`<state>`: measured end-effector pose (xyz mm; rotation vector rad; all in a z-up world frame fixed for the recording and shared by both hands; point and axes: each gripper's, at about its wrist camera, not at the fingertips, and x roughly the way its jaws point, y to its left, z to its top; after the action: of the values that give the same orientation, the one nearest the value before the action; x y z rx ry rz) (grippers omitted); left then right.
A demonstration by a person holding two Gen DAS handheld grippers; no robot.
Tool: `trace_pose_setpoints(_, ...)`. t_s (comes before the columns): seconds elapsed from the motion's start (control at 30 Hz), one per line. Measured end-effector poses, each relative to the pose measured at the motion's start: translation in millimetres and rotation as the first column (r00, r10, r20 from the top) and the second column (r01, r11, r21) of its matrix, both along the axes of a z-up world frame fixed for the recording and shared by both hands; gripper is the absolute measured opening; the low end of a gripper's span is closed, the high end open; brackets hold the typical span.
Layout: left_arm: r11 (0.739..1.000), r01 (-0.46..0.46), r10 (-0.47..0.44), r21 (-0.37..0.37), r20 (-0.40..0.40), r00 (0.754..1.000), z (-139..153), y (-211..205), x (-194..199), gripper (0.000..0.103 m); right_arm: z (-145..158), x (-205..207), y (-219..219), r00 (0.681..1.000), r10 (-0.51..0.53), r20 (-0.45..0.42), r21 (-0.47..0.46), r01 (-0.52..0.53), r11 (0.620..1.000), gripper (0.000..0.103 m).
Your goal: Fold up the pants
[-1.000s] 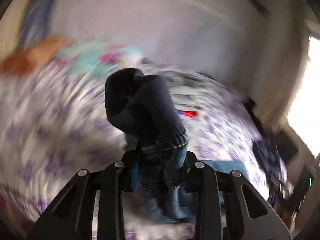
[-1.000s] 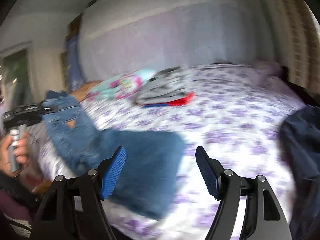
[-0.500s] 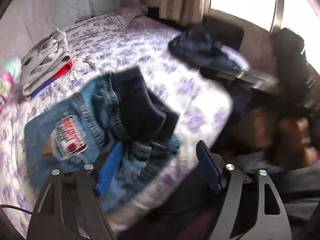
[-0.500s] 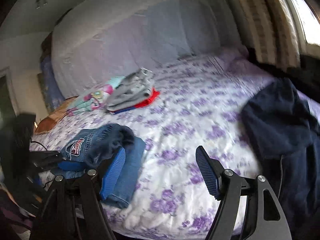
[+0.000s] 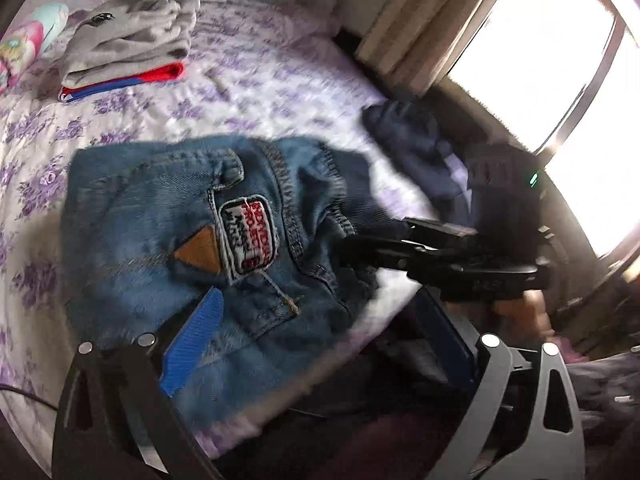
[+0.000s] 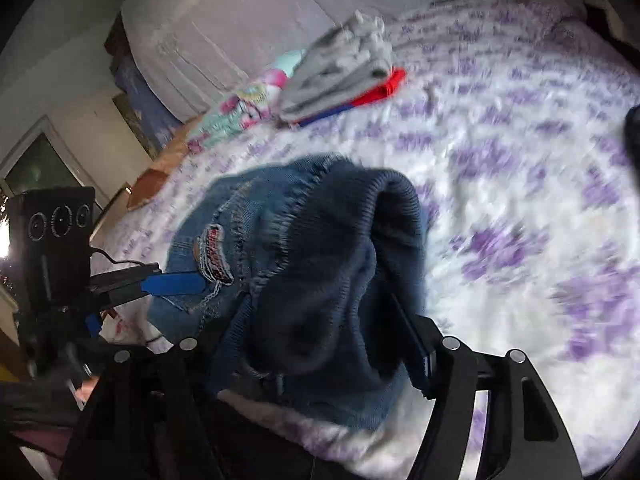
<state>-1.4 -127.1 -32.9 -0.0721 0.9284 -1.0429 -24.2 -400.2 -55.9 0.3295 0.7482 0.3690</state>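
Blue jeans (image 5: 168, 220) lie folded on the flowered bed sheet (image 5: 248, 80), back pocket patch facing up. My left gripper (image 5: 318, 300) hovers over their near edge. Its jaws are opening wide and press on nothing. In the right wrist view the left gripper (image 6: 152, 300) shows at the jeans' (image 6: 240, 232) left side. My right gripper (image 6: 316, 300) stands open around the bunched dark ribbed waistband (image 6: 340, 264), which hides its left finger. From the left wrist view the right gripper (image 5: 360, 252) reaches in from the right.
A stack of folded grey clothes (image 5: 128, 40) on a red and blue piece lies further back on the bed. A dark navy garment (image 5: 408, 140) is heaped near the curtain and bright window. A colourful pillow (image 6: 240, 108) rests by the headboard.
My left gripper held the jeans up, shut on them; it let go, and they now lie on the bed. My right gripper moved in around the waistband.
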Motion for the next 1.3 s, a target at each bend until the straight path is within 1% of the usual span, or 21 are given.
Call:
trace_pose_setpoints(0.07, 0.999, -0.028, 0.029, -0.025, 0.052, 0.998, 24.2, 17.7, -8.3, 0.097, 20.8, -18.6, -15.1, 0.995, -0.06, 0.079, -0.033, 0.063, 0.997, 0.089)
trace_pose_setpoints(0.1, 0.996, -0.083, 0.086, -0.026, 0.105, 0.991, 33.2, 38.9, -11.1, 0.098, 24.1, -22.0, -22.7, 0.992, -0.084, 0.095, -0.023, 0.087, 0.996, 0.1)
trace_pose_setpoints(0.13, 0.993, -0.112, 0.114, -0.023, 0.113, 0.987, 34.6, 48.0, -8.3, 0.098, 22.3, -21.5, -35.2, 0.99, -0.107, 0.086, 0.014, 0.107, 0.994, 0.1)
trace_pose_setpoints(0.17, 0.99, -0.141, 0.142, -0.019, 0.1, 0.985, 30.2, 58.8, -1.5, 0.098, 12.7, -14.0, -43.8, 0.995, -0.099, 0.033, 0.058, 0.097, 0.994, 0.1)
trace_pose_setpoints(0.27, 0.971, -0.239, 0.238, -0.003, -0.056, 0.97, -11.4, 82.3, 37.7, 0.098, -25.1, 13.9, -46.8, 0.99, -0.021, -0.139, 0.183, 0.047, 0.982, 0.1)
trace_pose_setpoints(0.37, 0.976, -0.218, 0.213, -0.006, -0.185, 0.959, -49.3, 70.4, 63.5, 0.098, -52.0, 34.2, -35.1, 0.985, 0.069, -0.159, 0.281, -0.022, 0.96, 0.1)
trace_pose_setpoints(0.43, 0.988, -0.155, 0.152, -0.002, -0.186, 0.971, -60.5, 41.5, 64.5, 0.098, -54.8, 46.8, -22.6, 0.977, 0.154, -0.15, 0.348, -0.094, 0.933, 0.1)
trace_pose_setpoints(0.5, 0.99, -0.142, 0.14, 0.004, -0.165, 0.976, -60.1, 20.8, 63.2, 0.099, -56.9, 60.0, 0.6, 0.962, 0.184, -0.2, 0.248, -0.132, 0.96, 0.1)
trace_pose_setpoints(0.57, 0.986, -0.162, 0.164, 0.023, -0.165, 0.973, -56.7, 12.9, 64.9, 0.099, -52.3, 62.2, 12.0, 0.961, 0.196, -0.195, 0.182, -0.161, 0.97, 0.099)
trace_pose_setpoints(0.6, 0.985, -0.172, 0.172, 0.014, -0.181, 0.968, -55.6, 14.7, 66.1, 0.095, -49.2, 60.5, 14.9, 0.965, 0.182, -0.188, 0.146, -0.156, 0.977, 0.088)
trace_pose_setpoints(0.67, 0.982, -0.188, 0.186, 0.003, -0.177, 0.967, -49.6, 21.5, 63.3, 0.083, -35.5, 49.3, 19.6, 0.978, 0.162, -0.133, 0.08, -0.153, 0.985, 0.077)
trace_pose_setpoints(0.77, 0.978, -0.207, 0.203, -0.009, -0.155, 0.967, -37.4, 31.6, 54.2, 0.08, -11.7, 30.5, 33.4, 0.986, 0.163, -0.034, 0.016, -0.163, 0.987, 0.072)
trace_pose_setpoints(0.87, 0.97, -0.241, 0.24, 0.007, -0.1, 0.966, -10.6, 31.7, 41.0, 0.082, 9.1, 22.2, 34.3, 0.984, 0.178, 0.019, 0.02, -0.178, 0.984, 0.072)
trace_pose_setpoints(0.93, 0.969, -0.249, 0.248, -0.004, -0.073, 0.966, 1.6, 35.6, 39.2, 0.085, 12.3, 25.5, 31.5, 0.98, 0.197, 0.02, 0.046, -0.198, 0.979, 0.072)
trace_pose_setpoints(1.03, 0.967, -0.255, 0.255, 0.012, -0.086, 0.963, -7.3, 29.5, 60.0, 0.086, 8.7, 47.6, 32.5, 0.981, 0.191, 0.014, 0.03, -0.192, 0.981, 0.072)
trace_pose_setpoints(1.1, 0.964, -0.265, 0.264, 0.012, -0.133, 0.955, -11.8, 23.7, 86.0, 0.085, 13.5, 64.4, 31.6, 0.982, 0.189, 0.0, 0.029, -0.189, 0.982, 0.071)
trace_pose_setpoints(1.17, 0.961, -0.276, 0.273, 0.001, -0.137, 0.952, 6.0, 17.1, 112.2, 0.085, 41.5, 89.7, 32.2, 0.98, 0.194, 0.036, -0.022, -0.194, 0.981, 0.071)
trace_pose_setpoints(1.2, 0.96, -0.281, 0.279, -0.007, -0.092, 0.956, 28.4, 12.8, 129.8, 0.085, 69.7, 109.1, 34.7, 0.976, 0.198, 0.089, -0.08, -0.191, 0.978, 0.071)
trace_pose_setpoints(1.23, 0.957, -0.29, 0.289, -0.02, -0.044, 0.956, 51.0, 10.3, 144.8, 0.085, 84.3, 119.8, 36.4, 0.973, 0.198, 0.122, -0.106, -0.186, 0.977, 0.071)
trace_pose_setpoints(1.27, 0.95, -0.308, 0.309, -0.052, 0.013, 0.951, 85.1, 7.9, 169.3, 0.087, 113.2, 138.9, 37.8, 0.964, 0.196, 0.182, -0.145, -0.171, 0.975, 0.071)
trace_pose_setpoints(1.3, 0.946, -0.316, 0.319, -0.072, 0.048, 0.946, 105.3, 7.0, 184.8, 0.088, 136.9, 157.8, 38.8, 0.956, 0.192, 0.223, -0.174, -0.154, 0.973, 0.072)
